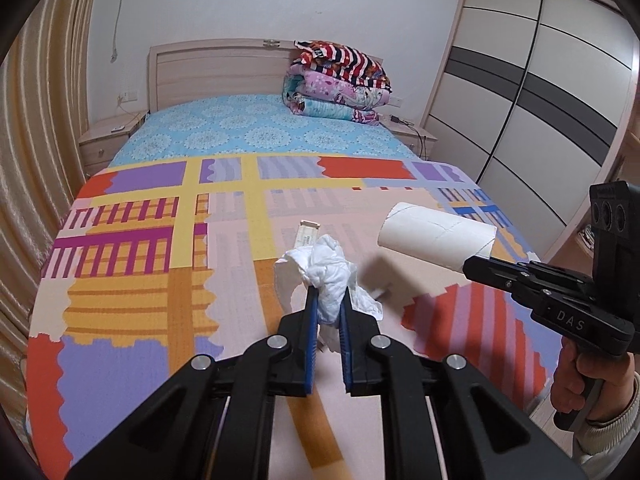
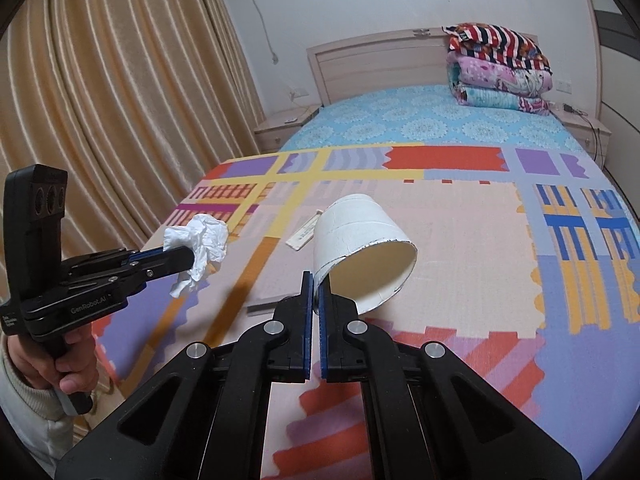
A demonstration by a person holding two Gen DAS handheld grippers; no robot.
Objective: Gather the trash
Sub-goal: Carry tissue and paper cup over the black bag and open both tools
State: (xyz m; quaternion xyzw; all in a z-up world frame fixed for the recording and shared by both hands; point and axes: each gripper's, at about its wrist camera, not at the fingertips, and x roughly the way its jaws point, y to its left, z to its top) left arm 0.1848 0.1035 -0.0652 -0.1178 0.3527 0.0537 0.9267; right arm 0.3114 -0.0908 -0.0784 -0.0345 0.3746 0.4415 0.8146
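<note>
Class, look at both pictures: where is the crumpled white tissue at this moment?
The crumpled tissue is pinched in the left gripper, held above the patterned bed cover, left of the cardboard tube in the right gripper.

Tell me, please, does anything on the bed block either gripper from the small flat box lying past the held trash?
Nothing lies in the way of the flat box, but both are occupied: the left gripper holds crumpled tissue, the right gripper a cardboard tube.

White crumpled tissue [image 1: 326,276], white tube [image 2: 352,236], multicoloured patchwork bedspread [image 1: 160,260], seemingly cream strip [image 1: 306,236].
</note>
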